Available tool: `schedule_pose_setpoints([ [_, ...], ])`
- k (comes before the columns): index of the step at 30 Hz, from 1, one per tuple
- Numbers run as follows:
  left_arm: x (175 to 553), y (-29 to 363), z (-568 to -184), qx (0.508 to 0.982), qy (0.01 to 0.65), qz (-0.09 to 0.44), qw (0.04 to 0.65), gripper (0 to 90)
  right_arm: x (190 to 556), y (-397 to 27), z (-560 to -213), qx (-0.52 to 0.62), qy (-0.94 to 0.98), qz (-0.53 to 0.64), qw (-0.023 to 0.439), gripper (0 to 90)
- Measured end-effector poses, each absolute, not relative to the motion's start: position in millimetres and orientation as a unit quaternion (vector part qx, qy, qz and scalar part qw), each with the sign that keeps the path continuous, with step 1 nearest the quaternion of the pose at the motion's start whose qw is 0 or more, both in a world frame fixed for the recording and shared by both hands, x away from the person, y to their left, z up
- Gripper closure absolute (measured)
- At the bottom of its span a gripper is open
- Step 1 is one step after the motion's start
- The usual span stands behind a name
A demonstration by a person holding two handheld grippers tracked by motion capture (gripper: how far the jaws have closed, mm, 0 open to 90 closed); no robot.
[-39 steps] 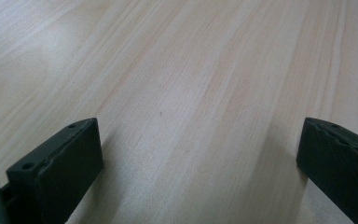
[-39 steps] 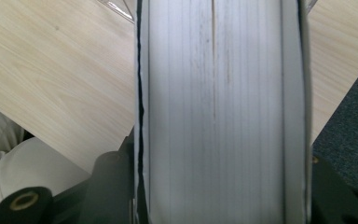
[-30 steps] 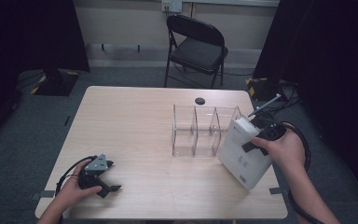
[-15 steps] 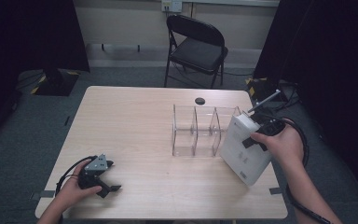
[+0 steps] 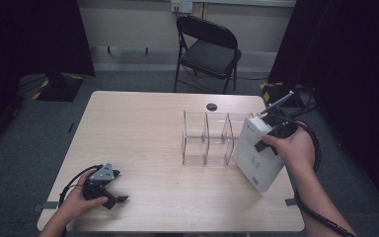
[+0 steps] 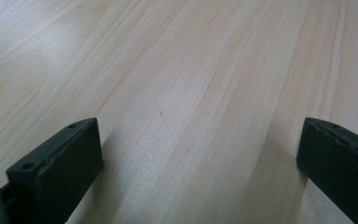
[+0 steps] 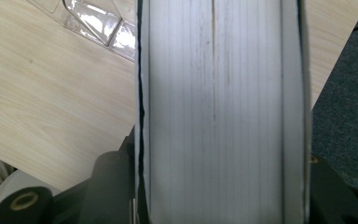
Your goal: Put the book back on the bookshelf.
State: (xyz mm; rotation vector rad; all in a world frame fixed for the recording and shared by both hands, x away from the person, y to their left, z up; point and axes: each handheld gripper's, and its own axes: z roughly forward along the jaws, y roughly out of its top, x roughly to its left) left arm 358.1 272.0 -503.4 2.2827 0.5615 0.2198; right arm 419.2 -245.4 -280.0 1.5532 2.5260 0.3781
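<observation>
A thick white book stands tilted on its lower corner at the table's right edge, just right of a clear acrylic divider rack. My right gripper is shut on the book's upper end. In the right gripper view the book's page edge runs up between both black jaws, and a corner of the rack shows at top left. My left gripper rests on the wooden table at the front left in a person's hand. It is open, and bare wood lies between its jaws.
A small black round cap sits on the table behind the rack. A black folding chair stands beyond the far edge. Cables and dark gear lie on the floor to the right. Dark curtains hang at both sides.
The right hand and the book have shifted only slightly toward the rack. The left gripper has stayed where it was.
</observation>
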Motion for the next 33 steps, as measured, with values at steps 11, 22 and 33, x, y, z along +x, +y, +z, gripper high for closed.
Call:
schedule_pose_setpoints([
  [11,358.3,272.3,-502.8,0.896,0.219,0.085,0.377,0.0,431.7,-241.1,-279.9,0.530,0.836,0.124,0.076,52.3],
  [22,358.2,272.3,-502.7,0.896,0.219,0.085,0.376,0.0,439.2,-241.1,-278.1,0.544,0.826,0.122,0.079,52.3],
  [33,358.3,272.3,-502.7,0.896,0.219,0.085,0.376,0.0,446.8,-237.2,-276.8,0.556,0.817,0.129,0.082,52.3],
])
